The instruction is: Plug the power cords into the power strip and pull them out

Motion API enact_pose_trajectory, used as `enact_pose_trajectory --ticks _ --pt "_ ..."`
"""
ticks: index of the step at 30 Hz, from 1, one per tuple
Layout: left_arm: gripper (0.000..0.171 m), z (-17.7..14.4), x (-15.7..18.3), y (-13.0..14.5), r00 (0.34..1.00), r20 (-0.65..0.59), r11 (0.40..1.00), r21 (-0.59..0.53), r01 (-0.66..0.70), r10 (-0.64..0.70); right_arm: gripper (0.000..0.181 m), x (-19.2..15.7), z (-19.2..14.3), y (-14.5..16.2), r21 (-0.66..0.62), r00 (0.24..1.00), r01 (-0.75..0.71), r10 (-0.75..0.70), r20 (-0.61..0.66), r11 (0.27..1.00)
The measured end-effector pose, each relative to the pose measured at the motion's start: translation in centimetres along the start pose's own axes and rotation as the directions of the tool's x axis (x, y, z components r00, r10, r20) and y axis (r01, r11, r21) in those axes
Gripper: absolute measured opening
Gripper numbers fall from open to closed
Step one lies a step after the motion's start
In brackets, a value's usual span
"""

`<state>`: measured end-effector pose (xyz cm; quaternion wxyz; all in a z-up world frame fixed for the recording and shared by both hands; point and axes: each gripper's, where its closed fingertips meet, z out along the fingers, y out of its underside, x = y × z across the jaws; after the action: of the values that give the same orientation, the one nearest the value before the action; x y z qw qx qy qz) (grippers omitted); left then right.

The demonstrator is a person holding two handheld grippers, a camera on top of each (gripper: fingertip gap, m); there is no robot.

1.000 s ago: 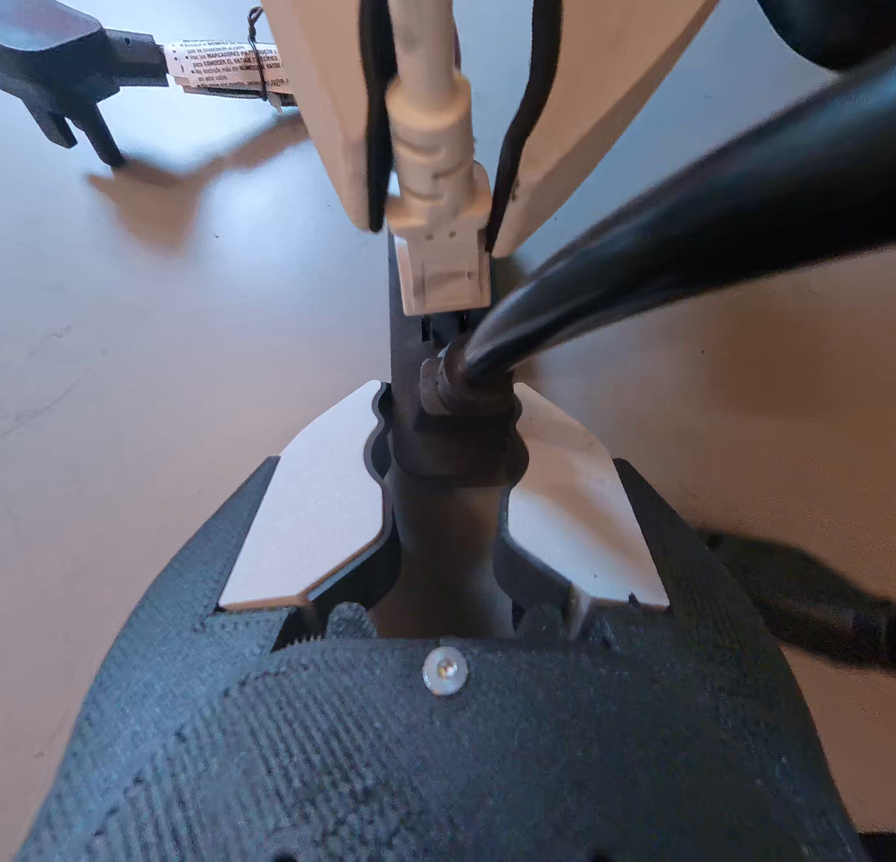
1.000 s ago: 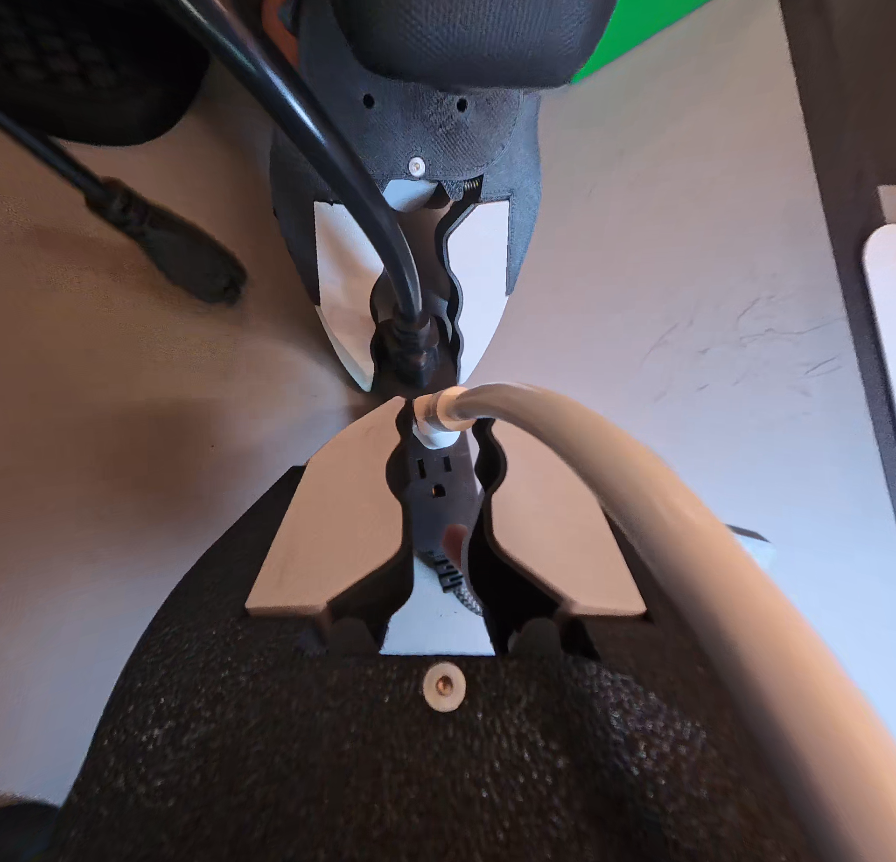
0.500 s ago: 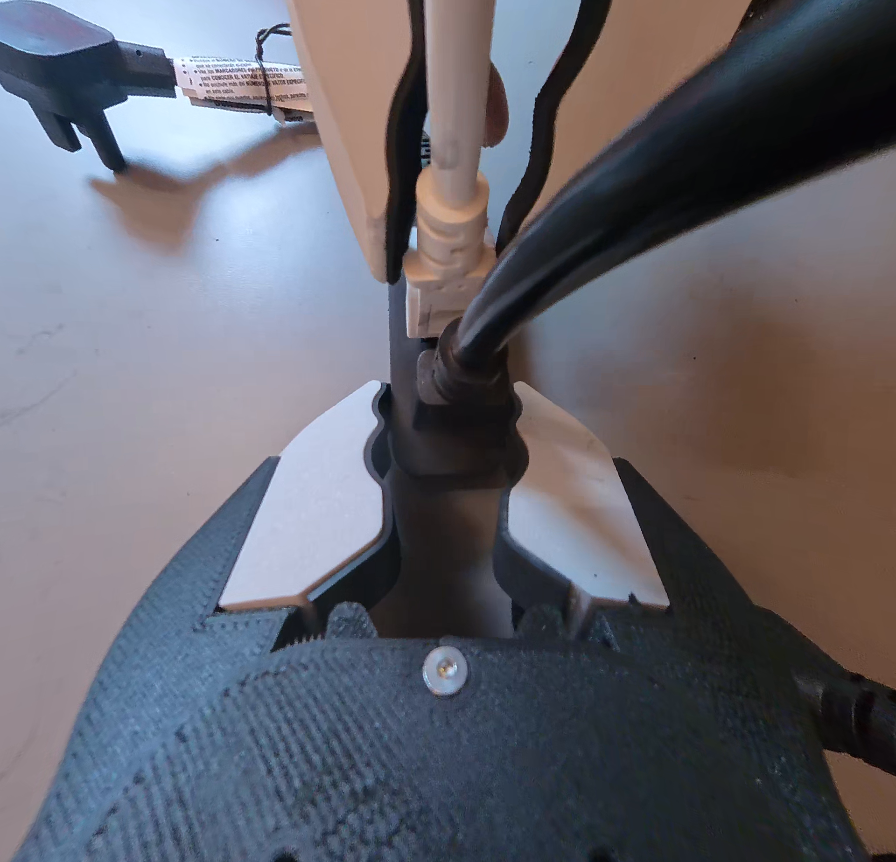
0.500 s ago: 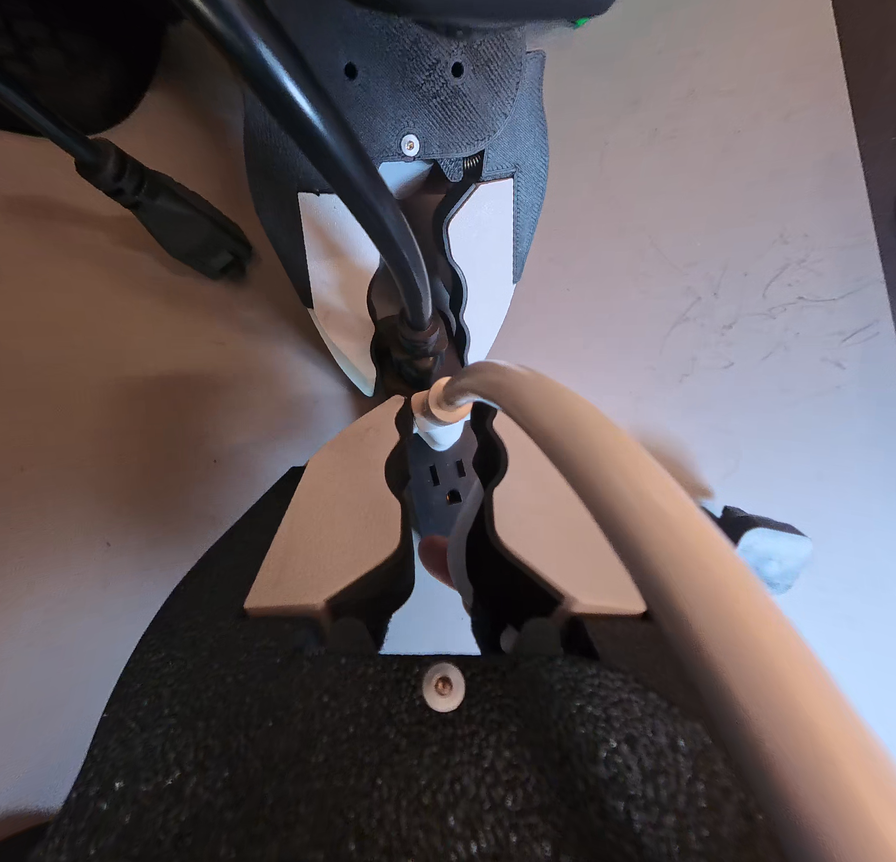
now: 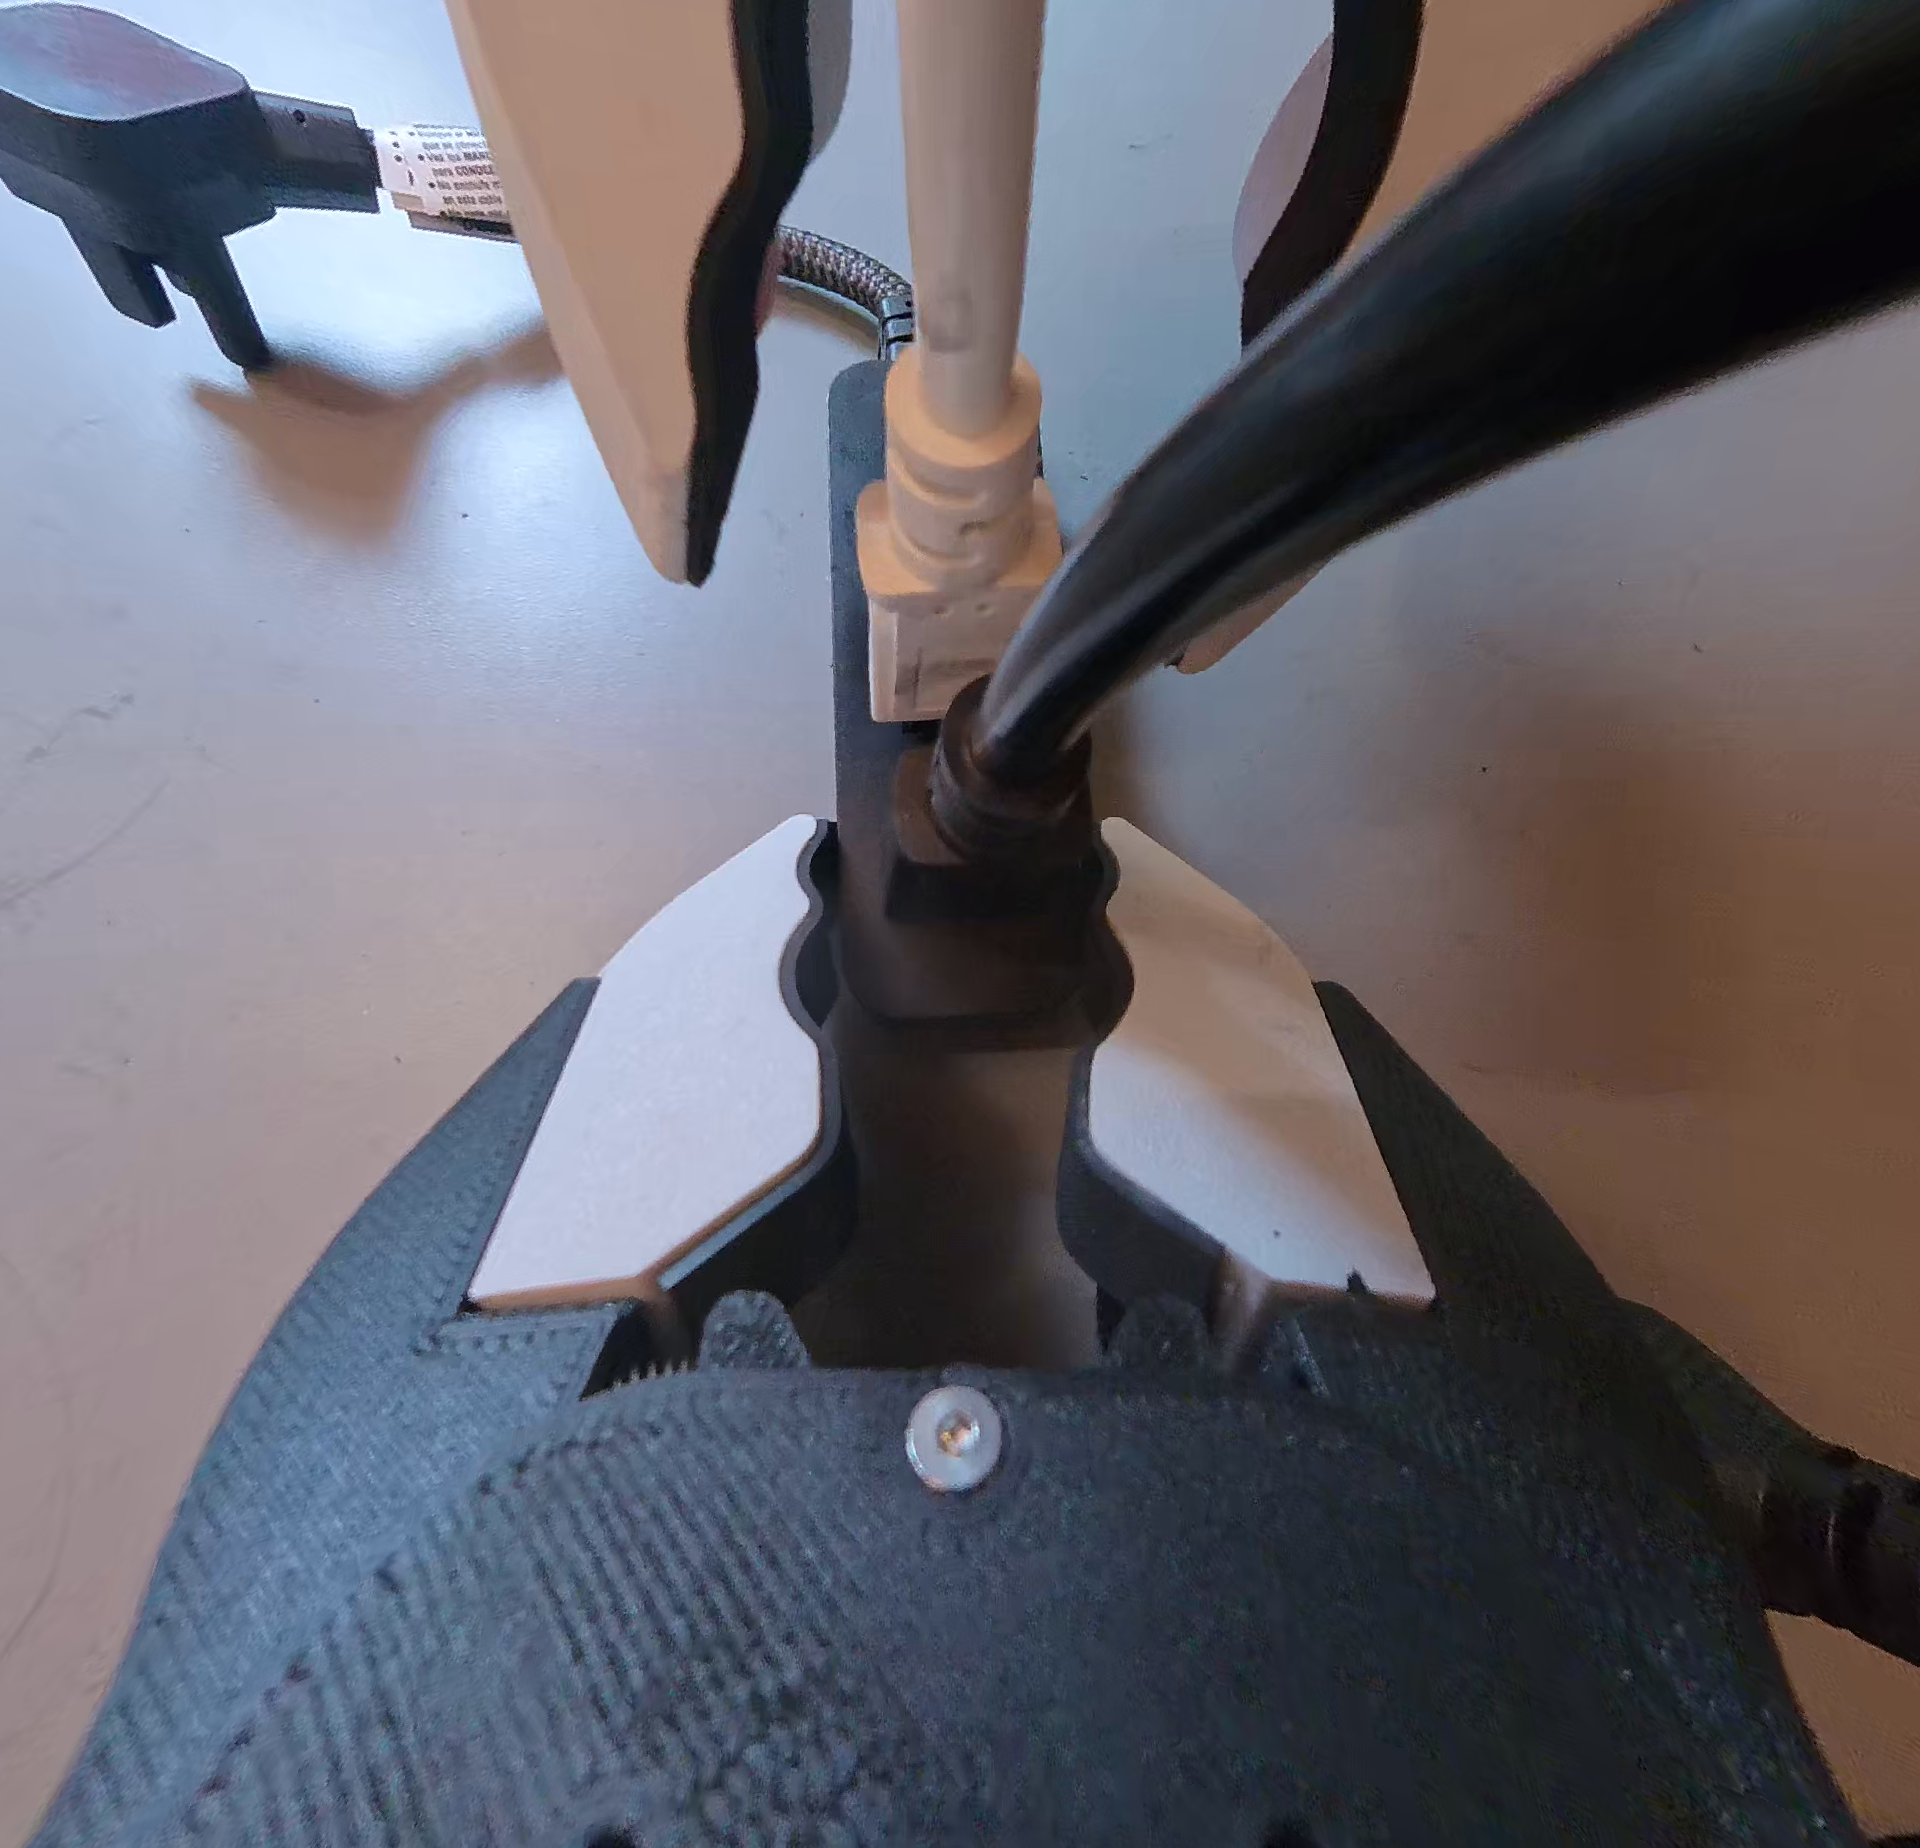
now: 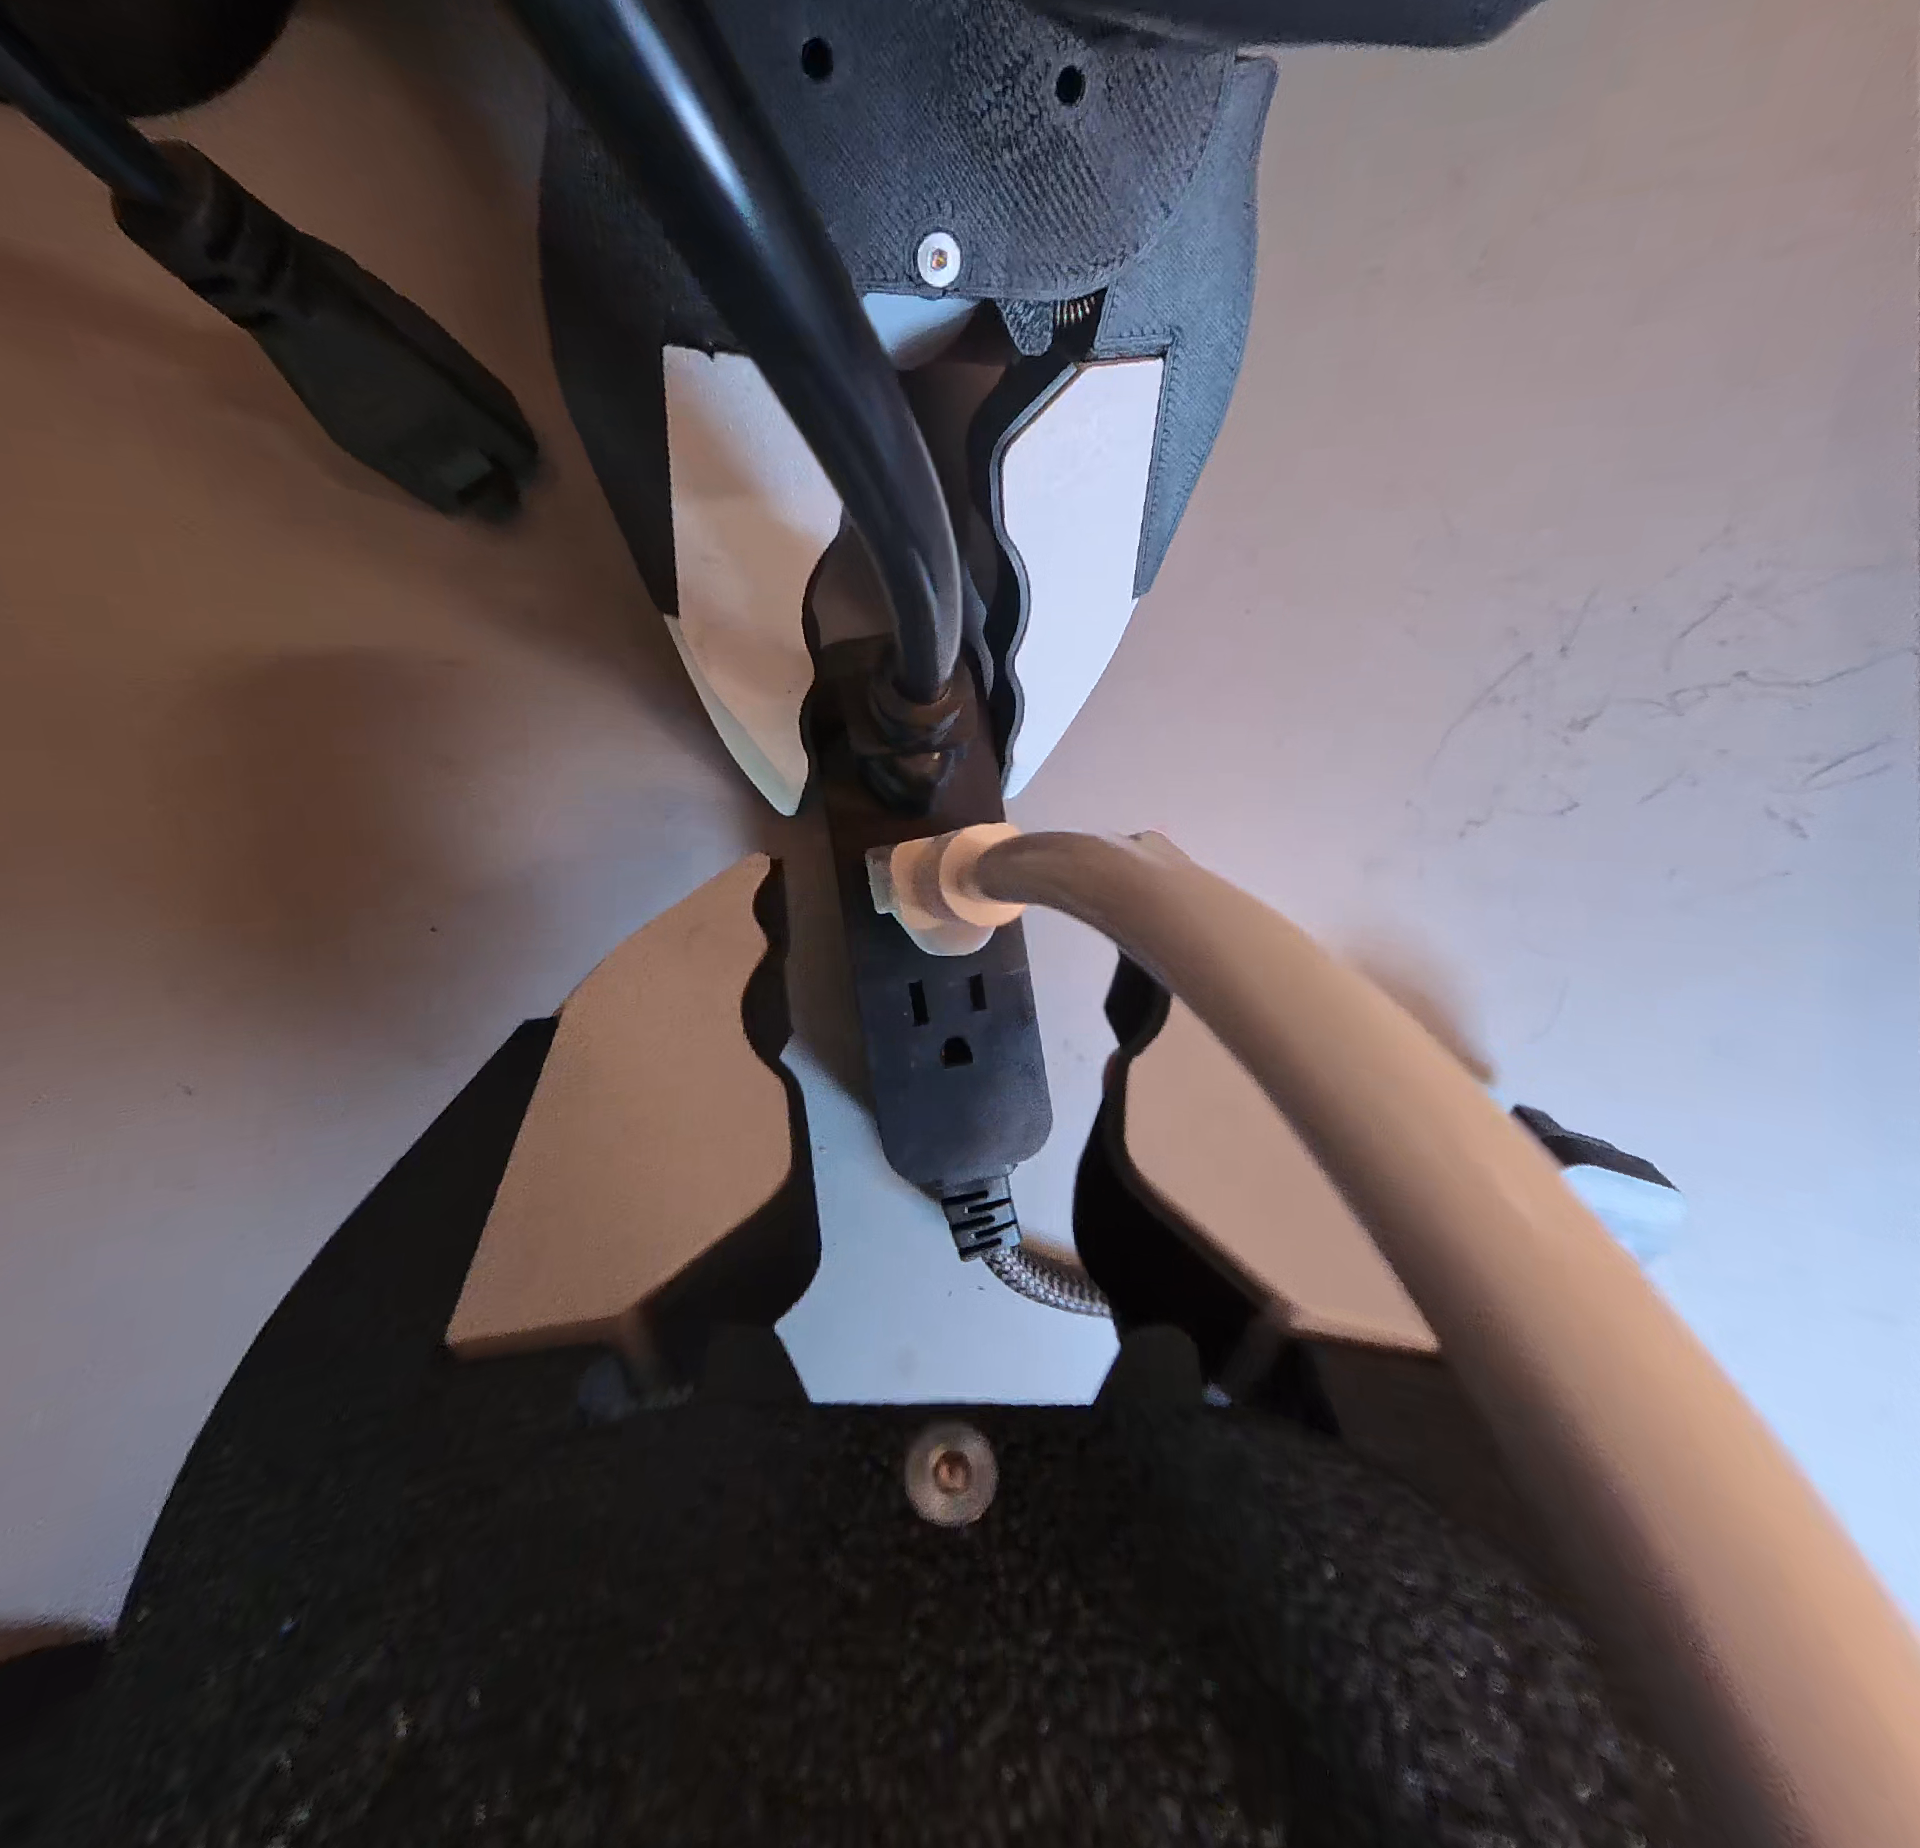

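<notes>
At the far-left edge of the tabletop (image 5: pixel 312 863) in the left wrist view, a loose black plug (image 5: pixel 125 157), prongs down, with a white printed tag (image 5: pixel 436 177) on its lead. Just right of that, a braided cord (image 5: pixel 831 260) curving into the far end of the black power strip (image 5: pixel 862 510), lying flat and lengthwise along the middle. At the near end, the left tool (image 5: pixel 961 842) closed snugly onto the strip, both white pads (image 5: pixel 675 1092) pressed to its sides. Seated between those pads, a black plug head (image 5: pixel 997 811), its thick black cord (image 5: pixel 1455 344) arching up and off to the right. Directly beyond it, a beige plug (image 5: pixel 956 572) pushed into the middle socket, its beige cord (image 5: pixel 971 136) rising straight up. In the right wrist view, from the left: a black cord-end connector (image 6: pixel 364 375) lying loose near the upper-left corner, well apart from the strip. Then the right tool (image 6: pixel 951 925), spread wide, straddling the strip's near end with a clear gap on each side and gripping nothing. Between its fingers, one bare socket (image 6: pixel 948 1019), empty. At the right edge, a small black-and-white object (image 6: pixel 1621 1185), partly hidden behind the beige cord, too unclear to name.
</notes>
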<state>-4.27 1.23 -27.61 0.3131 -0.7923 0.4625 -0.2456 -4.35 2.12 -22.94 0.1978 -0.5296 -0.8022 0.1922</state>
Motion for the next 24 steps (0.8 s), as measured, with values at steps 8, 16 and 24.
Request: enact_pose_trajectory --ticks 8,16,24 --pt "0.045 0.00 0.00 0.03 1.000 -0.003 1.000 -0.008 -0.001 0.001 0.041 -0.29 -1.05 -0.89 0.011 1.000 0.014 -0.014 0.023 1.000" --pt "0.045 0.00 0.02 0.06 1.000 0.002 1.000 -0.017 -0.005 0.005 0.025 0.07 -0.76 -0.55 -0.105 0.997 0.045 -0.039 0.067 0.993" --pt "0.045 -0.04 0.05 0.10 1.000 0.008 1.000 -0.025 0.001 -0.001 0.026 -0.18 -0.47 -0.49 -0.159 0.995 0.049 -0.034 0.098 0.986"
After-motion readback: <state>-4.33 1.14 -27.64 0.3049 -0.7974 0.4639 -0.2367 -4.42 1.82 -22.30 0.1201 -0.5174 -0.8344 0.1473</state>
